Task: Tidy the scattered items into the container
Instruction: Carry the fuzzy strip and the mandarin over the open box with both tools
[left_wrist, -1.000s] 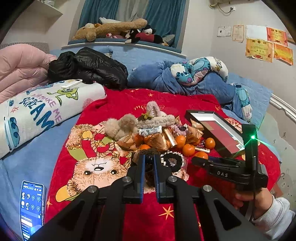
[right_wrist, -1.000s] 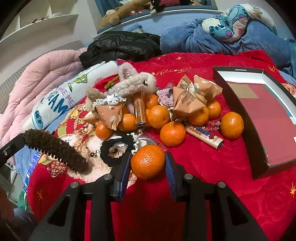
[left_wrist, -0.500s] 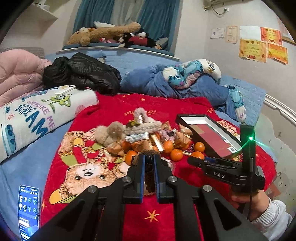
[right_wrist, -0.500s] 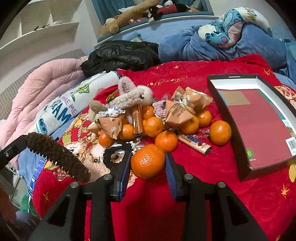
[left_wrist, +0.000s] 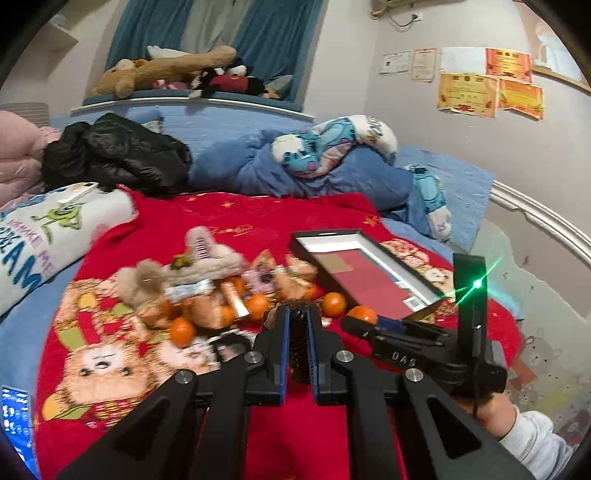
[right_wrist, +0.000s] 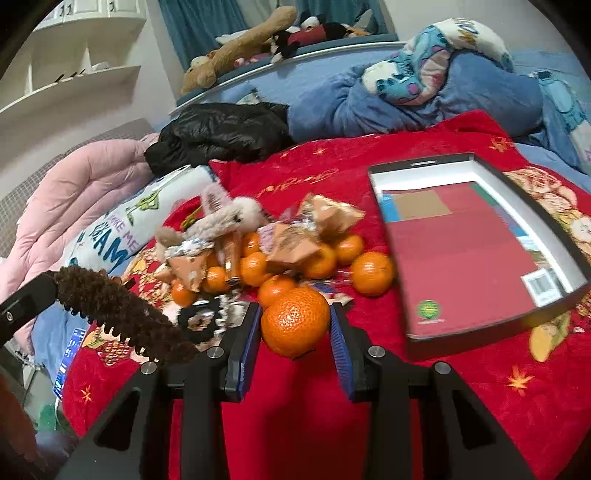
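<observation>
Right gripper (right_wrist: 295, 325): I see its blue-padded fingers pinching a tangerine (right_wrist: 295, 321) from both sides, lifted above the red blanket (right_wrist: 461, 406).
Left gripper (left_wrist: 297, 334): pressed nearly together on a brown fuzzy hair claw (left_wrist: 297, 343) — in the right wrist view the same claw (right_wrist: 118, 314) sticks out sideways from its tip, teeth pointing down.
Container (right_wrist: 476, 254): a shallow black box with white inner walls and a red floor, lying open on the blanket to the right of the pile; from the left wrist view it (left_wrist: 365, 273) sits just beyond the right gripper.
Scattered pile (right_wrist: 266, 251): I count several loose tangerines, tan paper packets, a grey plush piece and a gold tube, bunched together left of the box — one tangerine (right_wrist: 373, 273) lies just beside the box's near-left wall.
Scrunchie (right_wrist: 199, 319): black, flat on the blanket between the claw and the held fruit.
Phone (left_wrist: 14, 424): lit screen, at the blanket's left edge on the blue sheet.
</observation>
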